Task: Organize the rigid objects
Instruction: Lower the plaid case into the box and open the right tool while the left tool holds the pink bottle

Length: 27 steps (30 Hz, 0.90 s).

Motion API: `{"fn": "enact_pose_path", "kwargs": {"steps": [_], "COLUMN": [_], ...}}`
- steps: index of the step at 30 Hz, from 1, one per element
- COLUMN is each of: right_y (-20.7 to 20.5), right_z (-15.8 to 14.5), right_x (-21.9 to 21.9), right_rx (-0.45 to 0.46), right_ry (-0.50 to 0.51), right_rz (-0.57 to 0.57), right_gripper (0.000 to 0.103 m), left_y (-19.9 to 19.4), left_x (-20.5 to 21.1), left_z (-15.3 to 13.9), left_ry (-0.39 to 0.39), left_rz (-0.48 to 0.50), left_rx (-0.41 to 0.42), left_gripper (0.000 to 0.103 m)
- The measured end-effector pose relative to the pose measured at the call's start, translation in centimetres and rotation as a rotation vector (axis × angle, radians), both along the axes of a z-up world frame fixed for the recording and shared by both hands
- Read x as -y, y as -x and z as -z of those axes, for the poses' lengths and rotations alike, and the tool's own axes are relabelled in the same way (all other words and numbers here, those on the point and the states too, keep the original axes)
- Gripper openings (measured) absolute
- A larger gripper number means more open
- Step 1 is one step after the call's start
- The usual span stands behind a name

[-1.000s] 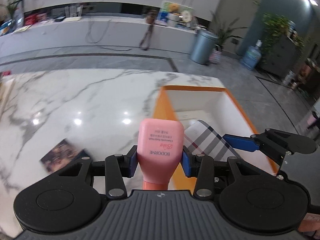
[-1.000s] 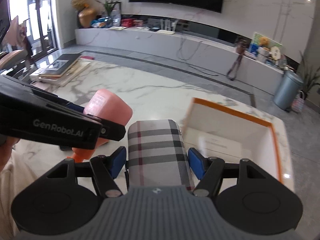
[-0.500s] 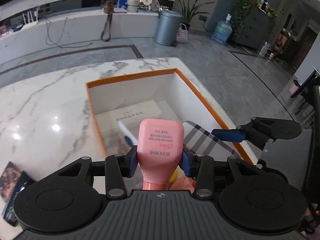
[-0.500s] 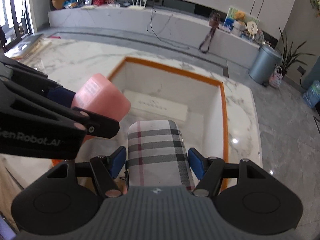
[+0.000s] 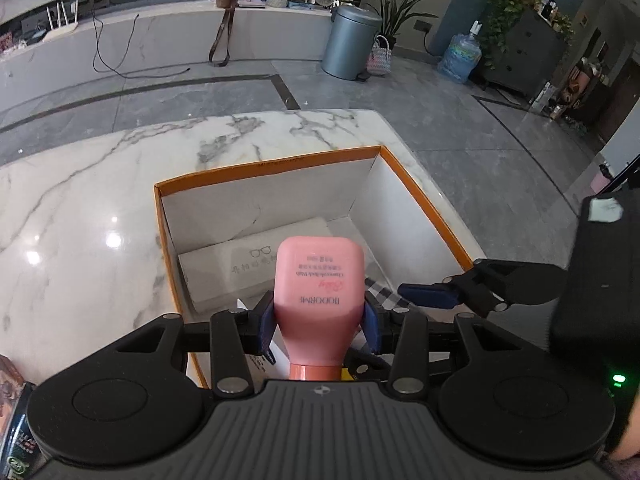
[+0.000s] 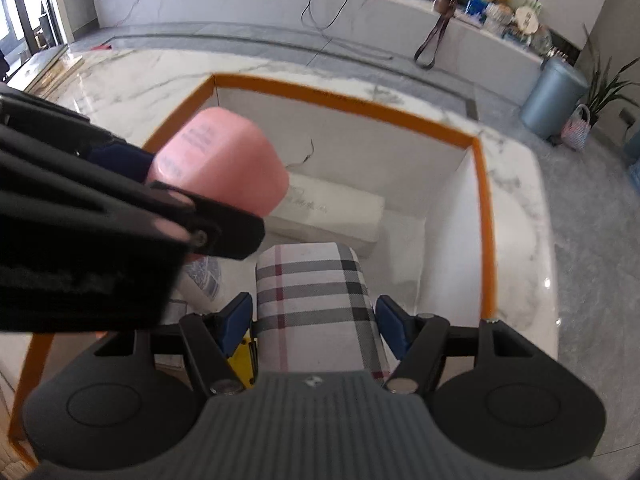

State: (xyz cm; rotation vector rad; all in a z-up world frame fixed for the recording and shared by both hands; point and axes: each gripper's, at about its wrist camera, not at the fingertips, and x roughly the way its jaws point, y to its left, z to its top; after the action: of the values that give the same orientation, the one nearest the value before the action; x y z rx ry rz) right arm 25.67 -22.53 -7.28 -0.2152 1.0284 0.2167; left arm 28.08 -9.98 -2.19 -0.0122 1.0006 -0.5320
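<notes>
Gripping pink bottle (image 5: 319,280) – left hand-held gripper (image 5: 319,322); right (image 6: 316,320) clamps plaid case (image 6: 316,304) – above orange-rimmed box (image 6: 485,216)

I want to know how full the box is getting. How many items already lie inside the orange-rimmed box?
3 visible: a long white case across the box floor, a white printed container nearer left, and something yellow beneath the right gripper. The grippers may hide more.

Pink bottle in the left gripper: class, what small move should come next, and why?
Probably lower it into the orange-rimmed box. The left gripper is shut on the pink bottle, which hangs over the box's open inside, above a white carton on the floor; bare floor shows beside it.
</notes>
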Motion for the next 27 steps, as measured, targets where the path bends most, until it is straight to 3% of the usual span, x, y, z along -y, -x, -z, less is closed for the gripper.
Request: {"fn": "enact_pose_path", "kwargs": {"steps": [7,20,23,27], "right_y": [-1.6,-1.6,-1.6,-1.3], "right_z": [1.8,2.2,2.0,1.5], "right_x": [0.9,0.1,0.4,1.4], "right_rx": [-0.079,-0.078,-0.076,-0.105], "right_ry": [-0.054,0.03,0.025,-0.076], "right_rz": [0.058,0.001,-0.008,-0.014], "right_gripper": [0.067,0.066,0.062,0.033], "left_y": [-0.5,-0.4,-0.3,-0.4], "left_x": [-0.2,-1.2,-1.0,-0.8], "left_z": [0.2,0.5,0.4,0.4], "left_ry": [0.044,0.061,0.059,0.058], "left_rz": [-0.003,-0.046,-0.046,-0.049], "left_rx": [-0.015,-0.048,-0.048,-0.044], "left_gripper": [0.049,0.049,0.049,0.049]}}
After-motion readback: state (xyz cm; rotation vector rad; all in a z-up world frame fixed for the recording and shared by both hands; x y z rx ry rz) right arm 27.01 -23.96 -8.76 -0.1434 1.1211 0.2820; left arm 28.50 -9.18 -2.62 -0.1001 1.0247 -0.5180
